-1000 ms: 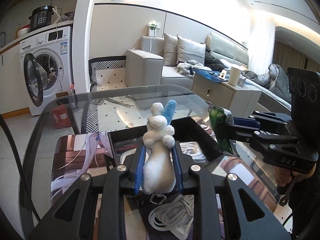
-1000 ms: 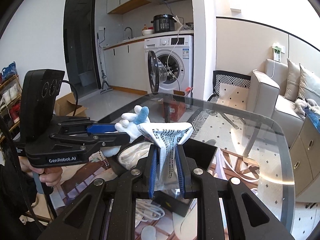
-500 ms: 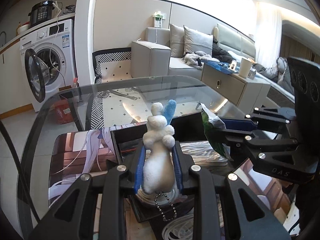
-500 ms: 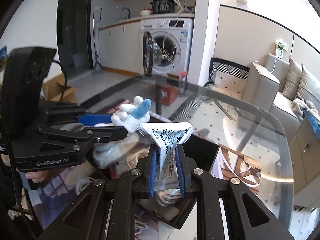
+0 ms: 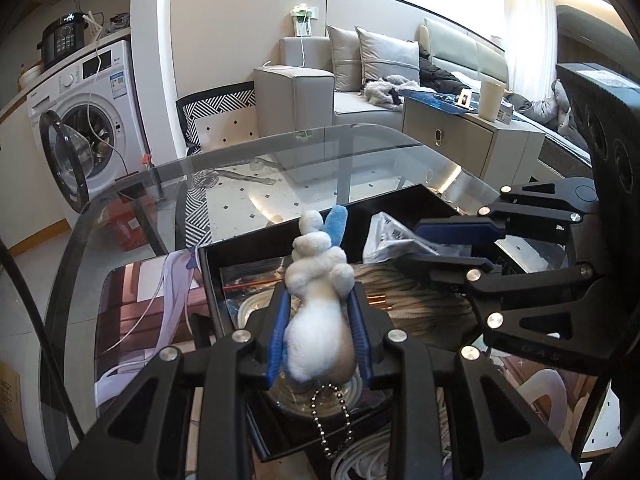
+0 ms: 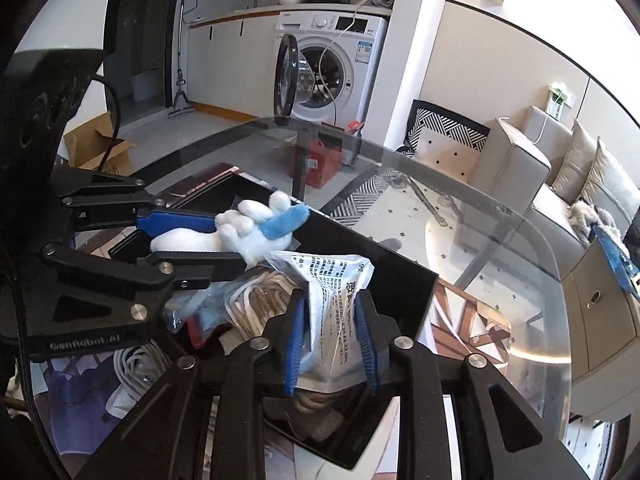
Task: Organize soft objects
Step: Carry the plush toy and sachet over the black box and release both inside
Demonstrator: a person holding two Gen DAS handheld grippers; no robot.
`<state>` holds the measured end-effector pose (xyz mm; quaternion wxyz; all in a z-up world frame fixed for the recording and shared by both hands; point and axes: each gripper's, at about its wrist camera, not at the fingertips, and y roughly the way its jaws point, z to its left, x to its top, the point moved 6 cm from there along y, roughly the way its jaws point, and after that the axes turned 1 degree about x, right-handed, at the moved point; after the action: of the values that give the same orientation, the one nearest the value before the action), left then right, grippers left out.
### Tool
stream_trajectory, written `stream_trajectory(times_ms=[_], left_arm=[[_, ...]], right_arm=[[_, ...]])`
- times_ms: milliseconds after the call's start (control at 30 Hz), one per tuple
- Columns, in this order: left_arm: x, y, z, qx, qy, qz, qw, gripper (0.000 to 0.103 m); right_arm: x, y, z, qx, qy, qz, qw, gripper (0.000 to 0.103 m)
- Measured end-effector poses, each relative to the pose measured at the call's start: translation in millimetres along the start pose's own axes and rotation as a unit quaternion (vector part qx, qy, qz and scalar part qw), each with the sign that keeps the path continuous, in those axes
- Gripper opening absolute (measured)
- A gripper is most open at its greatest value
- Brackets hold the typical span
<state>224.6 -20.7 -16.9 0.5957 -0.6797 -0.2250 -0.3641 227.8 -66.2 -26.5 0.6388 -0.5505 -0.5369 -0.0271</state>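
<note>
A: Holding a plush rabbit [image 5: 316, 304], white with one blue ear, in the left gripper [image 5: 320, 336], low centre of the left wrist view; jaws easing apart yet pads [image 5: 277, 332] pressing its body on both sides; bead chain [image 5: 334, 420] dangling beneath.

B: Looks very light, soft, squashy; likely to spring back once freed; best taken at the thick body, not at the ear or the chain.

A: And in the right gripper [image 6: 330, 340], a crinkled printed packet [image 6: 332, 300], bottom centre of the right wrist view; jaws opening there too, pads [image 6: 294, 344] flanking the packet's narrow waist, seemingly in contact though hard to tell how firmly.

B: Thin film, light, slippery, easily creased; likely to slide out as the grip loosens; better pinched across a gathered fold than by a flat edge.

A: Both poised over the black tray [image 6: 416, 280] on the glass counter [image 5: 120, 216], mid-frame in either view.

B: Tray already partly filled: pale coiled cord in a clear bag [image 6: 256, 300], another clear bag with something reddish [image 5: 256, 284] at its left side; white cable [image 6: 134, 364] lying outside the tray, lower left.
</note>
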Motion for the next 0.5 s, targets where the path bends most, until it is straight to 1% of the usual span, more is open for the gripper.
stream_trajectory(times_ms=[33,67,100,133,167,233,300,333,367,400,433,467,500], left_arm=[[0,-1,0,-0.003,-0.003,0.001,1.0000,0.031],[0,-2,3,-0.006,-0.005,0.001,1.0000,0.036],[1,-4,2,-0.014,-0.007,-0.002,0.9999,0.041],[1,-6,2,-0.018,-0.008,-0.005,0.9998,0.053],[0,-9,2,-0.019,-0.009,-0.008,0.9998,0.056],[0,-14,3,-0.019,-0.007,-0.010,0.9998,0.056],[-1,-17,3,-0.016,-0.006,-0.010,0.9998,0.058],[-1,-20,3,-0.014,-0.004,-0.010,0.9998,0.060],[-1,-23,3,-0.013,-0.004,-0.012,0.9998,0.065],[-1,-26,4,-0.011,-0.005,-0.014,0.9998,0.070],[-2,-30,5,-0.011,-0.009,-0.017,0.9998,0.082],[-1,-35,6,-0.012,-0.014,-0.024,0.9996,0.091],[-1,-39,8,-0.012,-0.018,-0.029,0.9993,0.094]], right_arm=[[-2,-5,1,0.000,-0.002,-0.004,1.000,0.034],[-3,-11,1,-0.004,-0.006,-0.012,1.000,0.044],[-4,-15,0,-0.005,-0.007,-0.017,1.000,0.048],[-6,-21,-1,-0.007,-0.007,-0.023,1.000,0.049],[-8,-28,-3,-0.011,-0.002,-0.028,1.000,0.050],[-11,-35,-5,-0.017,0.006,-0.032,0.999,0.055],[-15,-45,-11,-0.025,0.017,-0.039,0.999,0.062],[-18,-49,-13,-0.027,0.024,-0.043,0.998,0.071],[-20,-55,-16,-0.025,0.034,-0.049,0.998,0.081],[-22,-59,-17,-0.025,0.040,-0.052,0.998,0.084],[-24,-64,-18,-0.024,0.049,-0.057,0.997,0.088],[-27,-68,-20,-0.018,0.060,-0.062,0.996,0.093],[-29,-71,-20,-0.015,0.065,-0.062,0.996,0.096]])
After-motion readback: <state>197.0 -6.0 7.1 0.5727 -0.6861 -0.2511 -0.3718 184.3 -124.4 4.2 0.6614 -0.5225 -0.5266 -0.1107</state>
